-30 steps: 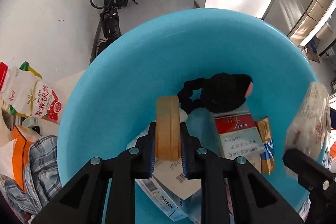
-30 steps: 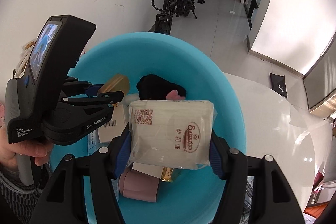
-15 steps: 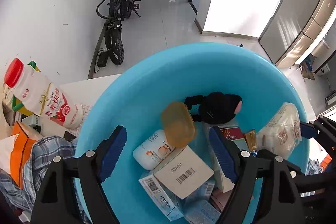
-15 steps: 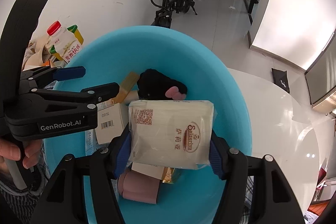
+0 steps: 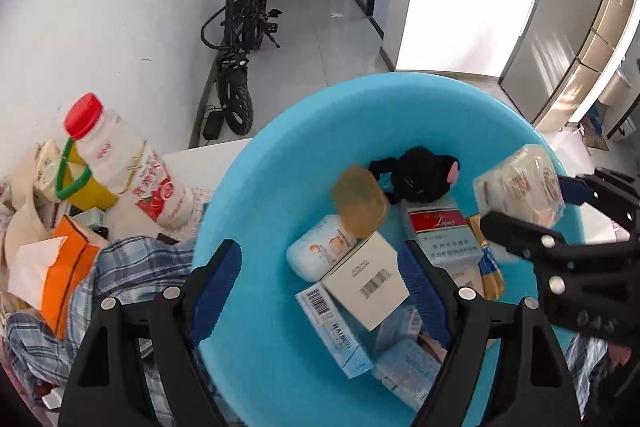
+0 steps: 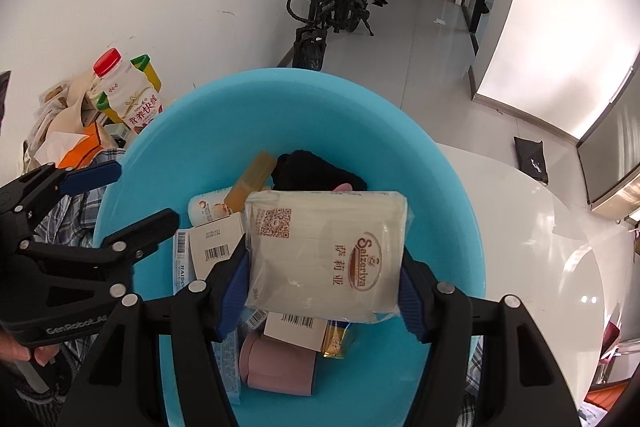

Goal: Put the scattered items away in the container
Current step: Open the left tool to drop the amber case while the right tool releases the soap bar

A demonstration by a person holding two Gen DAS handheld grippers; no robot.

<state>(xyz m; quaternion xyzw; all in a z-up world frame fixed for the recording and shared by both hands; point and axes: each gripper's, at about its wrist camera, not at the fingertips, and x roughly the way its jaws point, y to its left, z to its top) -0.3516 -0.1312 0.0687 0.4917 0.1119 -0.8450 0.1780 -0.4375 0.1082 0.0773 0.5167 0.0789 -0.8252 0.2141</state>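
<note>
Over a blue basin (image 6: 448, 195), the right gripper (image 6: 324, 267) clamps a clear-wrapped tissue pack (image 6: 326, 253) between its 2 blue pads, the pack printed with a QR code and a brown "Saizeriya" oval and held above the things already in the basin. The left gripper (image 5: 320, 279) stands with its jaws spread wide and nothing between them; its left finger (image 5: 216, 283) hangs outside the basin's near rim over a crumpled plaid cloth (image 5: 132, 279), while its right finger (image 5: 424, 291) reaches in over the basin's load. Between and just ahead of the left gripper's fingers lie a white barcoded box (image 5: 366, 281), a small white rounded bottle (image 5: 320, 253) and a translucent amber soap bar (image 5: 360, 203) leaning on them. Beyond those sit a black plush item (image 5: 420, 175) and, nearer the right finger, a red-and-white "Liqun" pack (image 5: 440, 235). A light blue carton (image 5: 332, 327) lies under the white box, and below the held pack a dusty pink roll (image 6: 280, 367) and a gold foil packet (image 6: 338, 341) rest on the basin floor. Well to the left of the left gripper, outside the basin, stand a red-capped milk bottle (image 5: 120, 167) and an orange tissue box (image 5: 60, 275). The basin sits on a white table (image 6: 540, 227).
</note>
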